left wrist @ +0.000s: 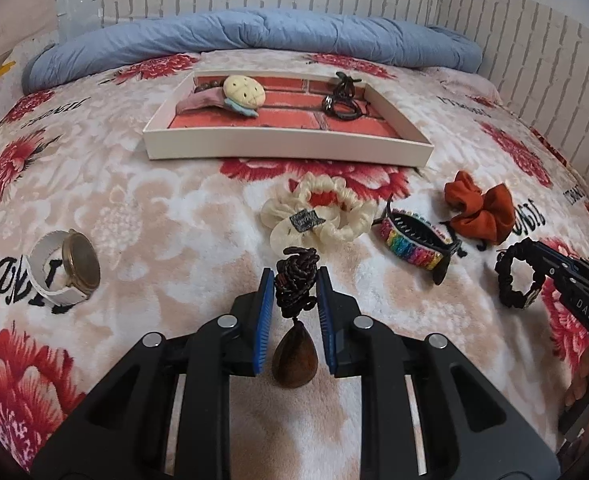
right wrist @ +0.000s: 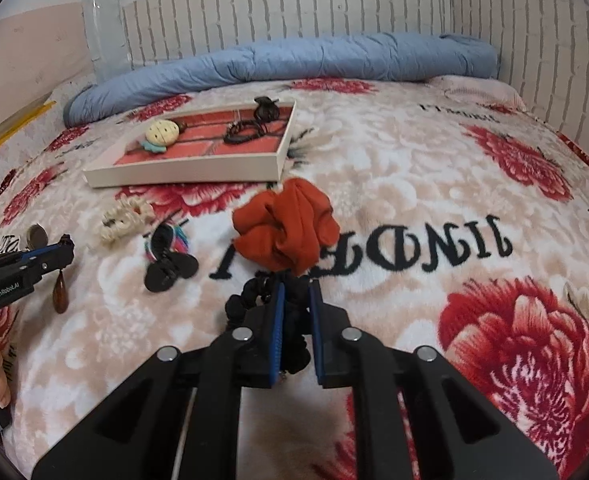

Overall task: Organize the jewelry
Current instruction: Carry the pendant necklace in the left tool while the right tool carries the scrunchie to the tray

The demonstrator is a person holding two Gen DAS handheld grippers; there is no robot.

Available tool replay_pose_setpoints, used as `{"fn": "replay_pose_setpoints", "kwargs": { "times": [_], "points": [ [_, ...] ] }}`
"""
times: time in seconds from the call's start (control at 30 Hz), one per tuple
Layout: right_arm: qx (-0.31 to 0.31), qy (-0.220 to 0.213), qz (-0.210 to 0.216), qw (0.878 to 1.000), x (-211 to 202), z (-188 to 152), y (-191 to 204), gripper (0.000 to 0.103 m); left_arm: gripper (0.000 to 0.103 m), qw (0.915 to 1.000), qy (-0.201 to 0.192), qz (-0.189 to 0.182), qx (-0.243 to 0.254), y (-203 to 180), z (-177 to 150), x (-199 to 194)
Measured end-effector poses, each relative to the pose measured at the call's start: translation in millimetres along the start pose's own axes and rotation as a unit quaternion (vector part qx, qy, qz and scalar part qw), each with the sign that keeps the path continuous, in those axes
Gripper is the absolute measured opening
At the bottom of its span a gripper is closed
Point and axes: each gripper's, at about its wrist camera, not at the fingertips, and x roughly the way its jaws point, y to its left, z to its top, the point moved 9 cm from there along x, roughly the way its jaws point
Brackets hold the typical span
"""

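My left gripper (left wrist: 295, 280) is shut on a dark braided cord with a brown teardrop pendant (left wrist: 295, 360) hanging below the fingers; it also shows in the right wrist view (right wrist: 59, 292). My right gripper (right wrist: 295, 292) is shut on a black scrunchie (right wrist: 294, 332), seen in the left wrist view (left wrist: 514, 276) held above the blanket. The white tray (left wrist: 286, 146) with a brick-pattern floor lies ahead and holds a burger-shaped clip (left wrist: 243, 94) and black hair ties (left wrist: 340, 106).
On the floral blanket lie a white-strapped watch (left wrist: 68, 272), a cream scrunchie (left wrist: 318, 212), a rainbow hair claw (left wrist: 414, 240) and an orange scrunchie (left wrist: 478, 208). A rolled blue quilt (left wrist: 254, 36) lies behind the tray against a brick-pattern wall.
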Motion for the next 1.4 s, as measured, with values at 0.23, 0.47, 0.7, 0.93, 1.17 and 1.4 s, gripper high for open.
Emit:
{"fn": "replay_pose_setpoints", "kwargs": {
  "times": [0.23,0.47,0.7,0.93,1.17,1.4],
  "points": [
    [-0.016,-0.024,0.007,1.000,-11,26,16,0.013,0.020,0.9999,-0.015,0.000,0.008,0,16,-8],
    [-0.022,-0.051,0.005,0.998,-15,64,30,0.013,0.020,0.9992,-0.036,0.003,0.015,3,44,-15],
    [-0.027,-0.076,0.012,0.997,-6,114,47,0.013,0.020,0.9978,-0.066,0.006,0.007,17,93,-16],
    [-0.021,-0.078,0.023,0.996,30,159,66,0.013,0.020,0.9964,-0.084,0.006,-0.008,37,144,2],
    [-0.011,-0.069,0.032,0.997,76,187,82,0.013,0.020,0.9960,-0.083,0.011,-0.030,56,192,38],
    [-0.013,-0.061,0.021,0.998,121,199,88,0.013,0.020,0.9955,-0.079,0.041,-0.032,70,203,80]
  ]
}}
